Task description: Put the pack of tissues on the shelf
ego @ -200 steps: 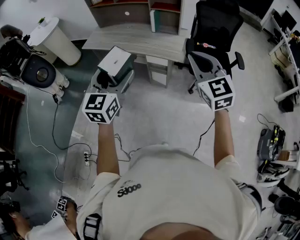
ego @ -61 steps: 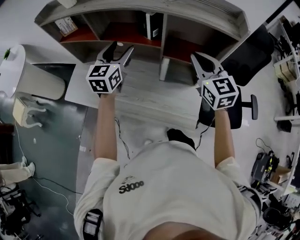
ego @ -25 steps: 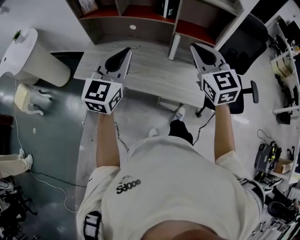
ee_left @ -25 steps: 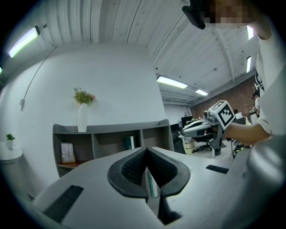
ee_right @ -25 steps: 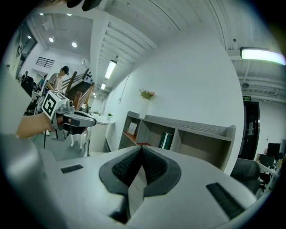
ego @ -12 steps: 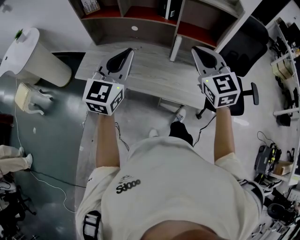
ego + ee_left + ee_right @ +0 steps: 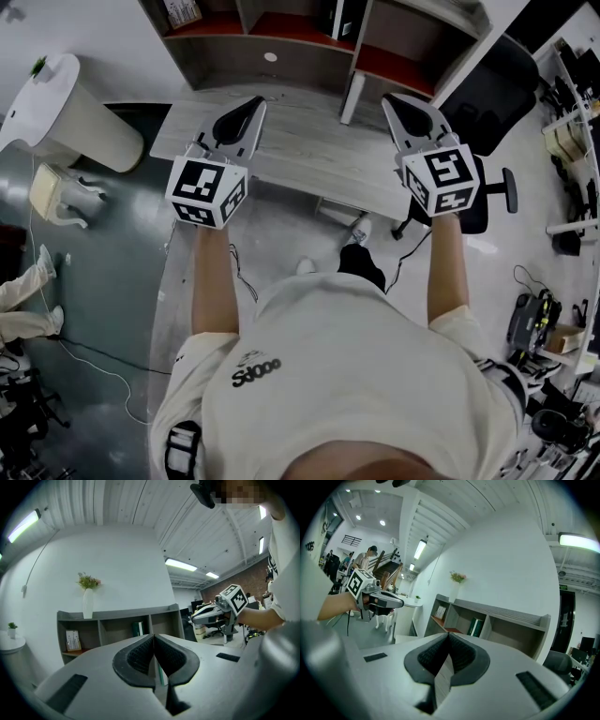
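Both grippers hover side by side over a grey wooden desk [image 7: 309, 155], pointing at the shelf [image 7: 349, 42] behind it. My left gripper [image 7: 255, 101] is shut, its pads pressed together with nothing between them [image 7: 153, 637]. My right gripper [image 7: 389, 97] is shut and empty too [image 7: 448, 634]. An upright dark green and white item [image 7: 137, 629] stands in the shelf's middle compartment [image 7: 476, 626]; whether it is the pack of tissues I cannot tell. A small printed box [image 7: 71, 640] stands in the left compartment.
A white vase with flowers [image 7: 87, 603] tops the shelf. A black office chair [image 7: 487, 103] stands right of the desk and a white cylindrical bin [image 7: 56, 108] to its left. Cables lie on the floor [image 7: 84, 352]. A person's legs [image 7: 23, 295] show at the left edge.
Eight seconds ago my left gripper carried a white and green pack; now it is empty. In the last second both grippers hardly moved. The person at the left edge has stepped.
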A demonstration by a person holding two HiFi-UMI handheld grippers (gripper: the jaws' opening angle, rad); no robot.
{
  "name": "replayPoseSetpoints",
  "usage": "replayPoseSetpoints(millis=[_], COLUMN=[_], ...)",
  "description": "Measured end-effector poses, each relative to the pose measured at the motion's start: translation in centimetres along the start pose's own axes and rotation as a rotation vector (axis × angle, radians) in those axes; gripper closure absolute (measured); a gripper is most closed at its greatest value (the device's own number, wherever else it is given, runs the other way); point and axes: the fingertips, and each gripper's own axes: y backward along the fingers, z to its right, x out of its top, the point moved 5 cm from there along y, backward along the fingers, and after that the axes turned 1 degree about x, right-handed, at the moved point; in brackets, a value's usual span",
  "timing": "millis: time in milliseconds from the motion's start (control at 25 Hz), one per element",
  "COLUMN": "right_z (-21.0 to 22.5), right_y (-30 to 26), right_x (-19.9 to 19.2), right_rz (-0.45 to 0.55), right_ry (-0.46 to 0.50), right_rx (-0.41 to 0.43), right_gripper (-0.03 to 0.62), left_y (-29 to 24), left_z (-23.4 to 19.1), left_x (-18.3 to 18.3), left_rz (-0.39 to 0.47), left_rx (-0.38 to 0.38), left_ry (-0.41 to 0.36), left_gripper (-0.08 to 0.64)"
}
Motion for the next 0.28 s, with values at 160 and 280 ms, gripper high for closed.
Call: replayPoseSetpoints(millis=[160, 280], right_z=[0.09, 0.13], right_y=[-0.14, -0.32], right_x=[-0.15, -0.23], right_rz=[0.001, 0.0], right_ry=[-0.004, -0.008], right_rx=[0.003, 0.004], right_gripper=[0.588, 0.588], left_y=[-0.13, -0.25], left_z=[-0.01, -0.1], left_x=[-0.28, -0.43], left_rz=[-0.007, -0.012], left_rx=[0.0, -0.001], left_ry=[0.002, 0.002], left_gripper=[0.54, 0.541])
